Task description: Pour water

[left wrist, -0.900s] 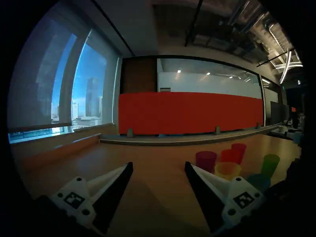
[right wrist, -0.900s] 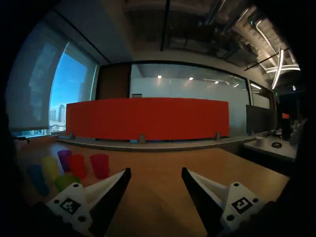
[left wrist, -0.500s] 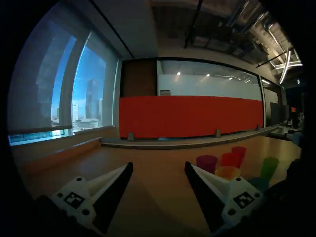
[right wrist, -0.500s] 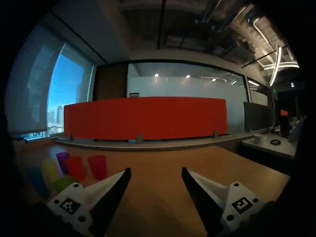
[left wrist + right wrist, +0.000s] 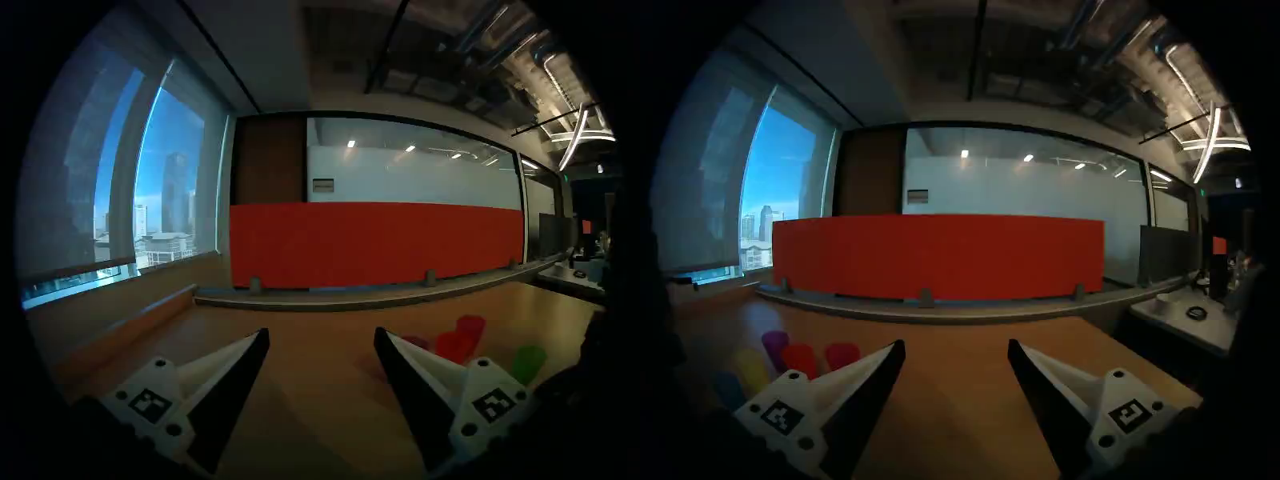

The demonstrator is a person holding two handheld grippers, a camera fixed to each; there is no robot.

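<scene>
Nothing poured yet: left gripper (image 5: 321, 334) and right gripper (image 5: 956, 346), fingers apart and empty, hover over the bench (image 5: 320, 400), coloured cups (image 5: 469, 330) untouched at four o'clock.

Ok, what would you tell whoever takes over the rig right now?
Left claw: open, empty, over the wooden table.
Right claw: open, empty.
Coloured cups: grouped on the table, right of the left claw, left of the right claw.
Done: nothing grasped or poured.
To do: grasp a cup and pour; which holds water, cannot tell.
</scene>
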